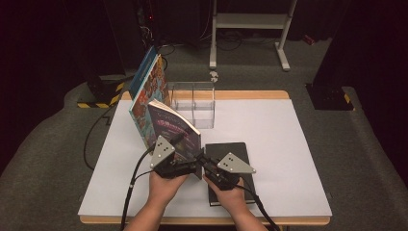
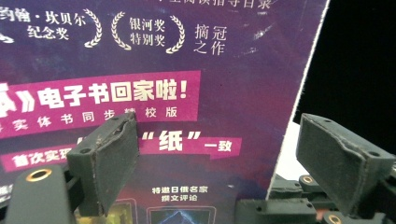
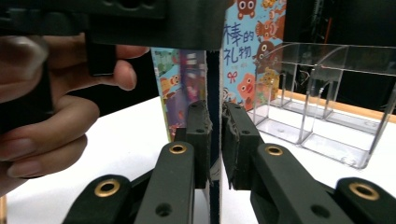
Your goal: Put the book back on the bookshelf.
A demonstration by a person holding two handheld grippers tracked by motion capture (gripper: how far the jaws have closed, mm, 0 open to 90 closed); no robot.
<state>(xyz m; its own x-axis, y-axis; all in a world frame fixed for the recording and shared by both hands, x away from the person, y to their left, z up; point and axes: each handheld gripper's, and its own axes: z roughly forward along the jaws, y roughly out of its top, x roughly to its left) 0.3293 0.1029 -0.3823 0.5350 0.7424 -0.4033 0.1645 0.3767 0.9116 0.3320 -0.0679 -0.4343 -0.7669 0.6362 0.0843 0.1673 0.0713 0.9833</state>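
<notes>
From the high view, the purple book [image 1: 174, 130] is standing on the counter [image 1: 269, 144] beside a clear organizer [image 1: 193, 103]. In the left gripper view, the left hand-held gripper [image 2: 217, 163] is gaping wide around its cover edge. In the right gripper view, the right hand-held gripper [image 3: 217, 140] is pinching the book's edge.

High view looks forward and down over the counter [image 1: 288, 144]. Both gripper views sit low, very close on the purple book [image 2: 196, 70].
</notes>
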